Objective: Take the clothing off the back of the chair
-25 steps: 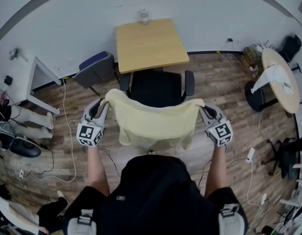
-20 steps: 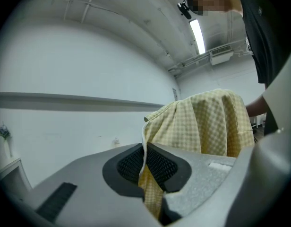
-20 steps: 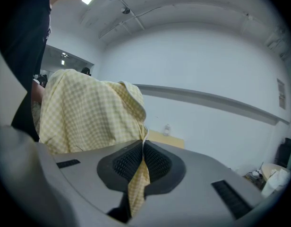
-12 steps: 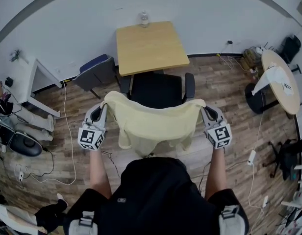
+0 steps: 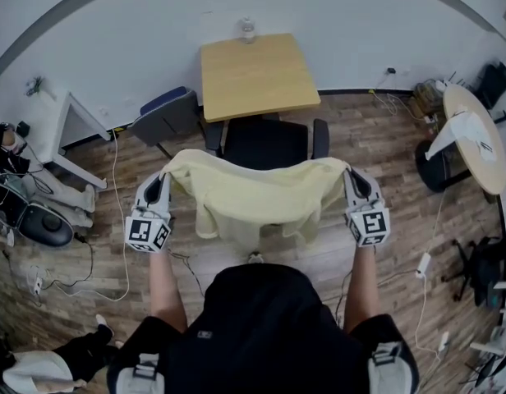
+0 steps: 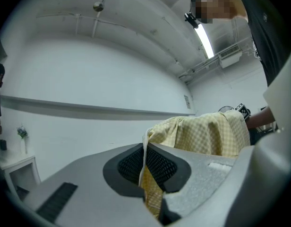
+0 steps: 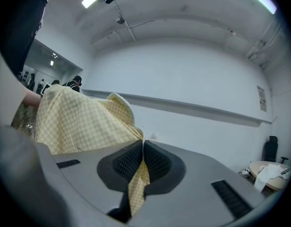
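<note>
Your left gripper [image 5: 164,179] is clamped tight on one upper corner of the yellow checked garment [image 5: 253,194], and the left gripper view shows the cloth edge nipped between the pressed-together pads [image 6: 157,167]. Your right gripper [image 5: 349,175] is likewise closed on the opposite corner, with a fold of fabric running down through its pinch.

The garment hangs spread between the two grippers, its top edge nearly taut from one to the other and the rest drooping below them on your side. The black chair [image 5: 265,142] sits just beyond both grippers. Its backrest is hidden under the cloth, so you cannot tell whether the fabric has come free of it.

This looks like the lift-off step. The next move probably calls for raising both grippers evenly and drawing them back towards you, keeping both grips firm so the hanging cloth clears the backrest without snagging.
</note>
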